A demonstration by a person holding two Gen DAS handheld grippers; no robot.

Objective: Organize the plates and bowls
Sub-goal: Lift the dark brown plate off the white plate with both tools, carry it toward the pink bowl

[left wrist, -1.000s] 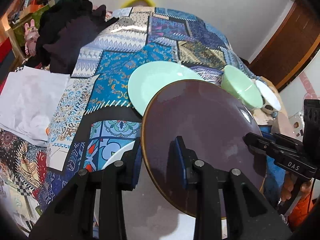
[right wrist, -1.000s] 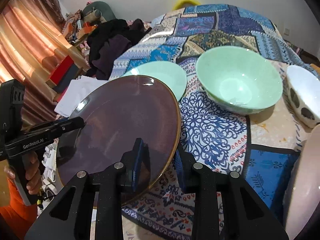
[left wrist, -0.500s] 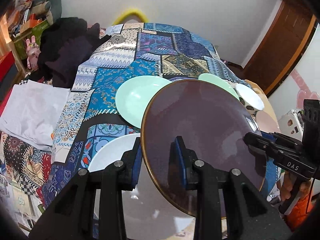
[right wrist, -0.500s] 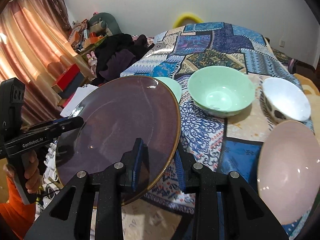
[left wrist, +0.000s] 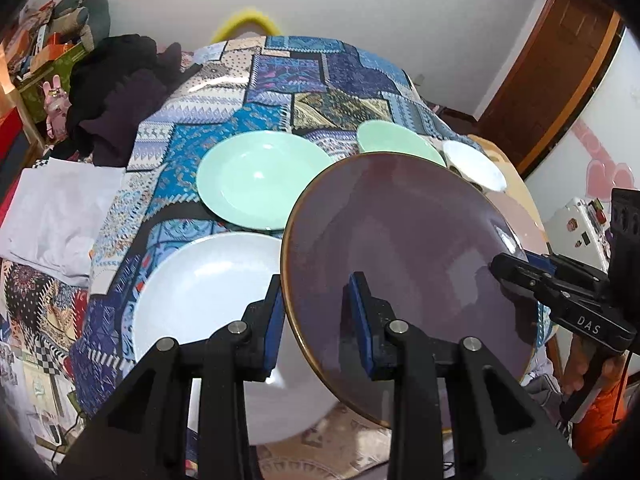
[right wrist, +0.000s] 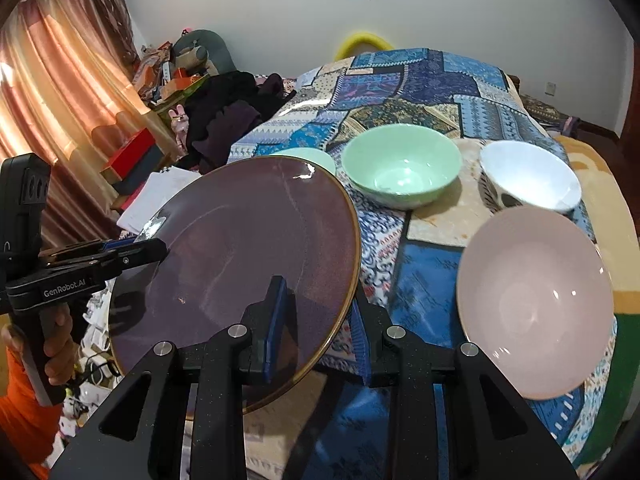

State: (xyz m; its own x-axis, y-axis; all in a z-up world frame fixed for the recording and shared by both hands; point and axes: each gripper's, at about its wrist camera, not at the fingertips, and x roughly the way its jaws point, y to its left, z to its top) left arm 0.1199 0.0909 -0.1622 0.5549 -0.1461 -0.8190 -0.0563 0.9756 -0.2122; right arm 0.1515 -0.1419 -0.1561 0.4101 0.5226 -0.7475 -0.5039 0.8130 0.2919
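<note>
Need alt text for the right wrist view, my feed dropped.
Both tools, right and left, clamp opposite rims of a large dark purple plate held tilted above a patchwork cloth. Beyond it sit a green bowl, a white bowl and a pink plate.

Purple plate (left wrist: 408, 248), mint bowl (right wrist: 400, 164), blue patchwork cloth (right wrist: 432, 76).

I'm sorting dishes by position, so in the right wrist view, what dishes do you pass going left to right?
Dark purple plate held by both grippers → green bowl → pink plate. The white bowl overlaps the pink plate's span, so I leave it unranked.
</note>
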